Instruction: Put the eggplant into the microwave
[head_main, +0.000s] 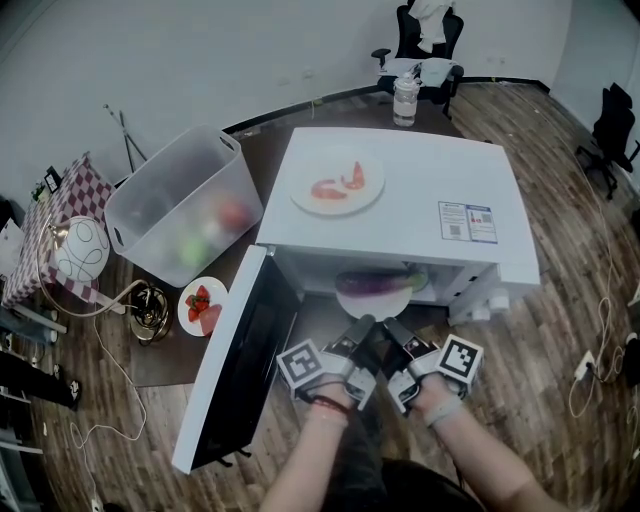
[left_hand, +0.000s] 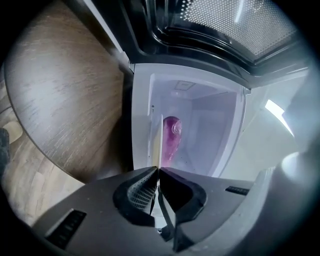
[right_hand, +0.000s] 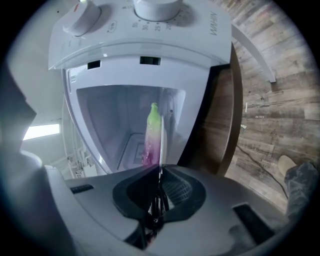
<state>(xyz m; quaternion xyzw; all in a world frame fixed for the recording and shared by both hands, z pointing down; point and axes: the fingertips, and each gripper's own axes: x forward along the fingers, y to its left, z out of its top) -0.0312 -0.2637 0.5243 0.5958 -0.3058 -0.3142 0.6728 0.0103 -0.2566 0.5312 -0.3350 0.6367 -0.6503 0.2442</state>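
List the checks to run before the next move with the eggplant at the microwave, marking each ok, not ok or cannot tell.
1. Microwave door swung wide open: ok.
2. Left gripper shut on the plate rim: ok.
3. Right gripper shut on the same plate's rim: ok.
4. Eggplant lying on the plate, at the microwave's mouth: ok.
5. Cavity showing nothing in the plate's way: ok, as far as both gripper views show.
6. Plate resting on the cavity floor, safe to let go: cannot tell.
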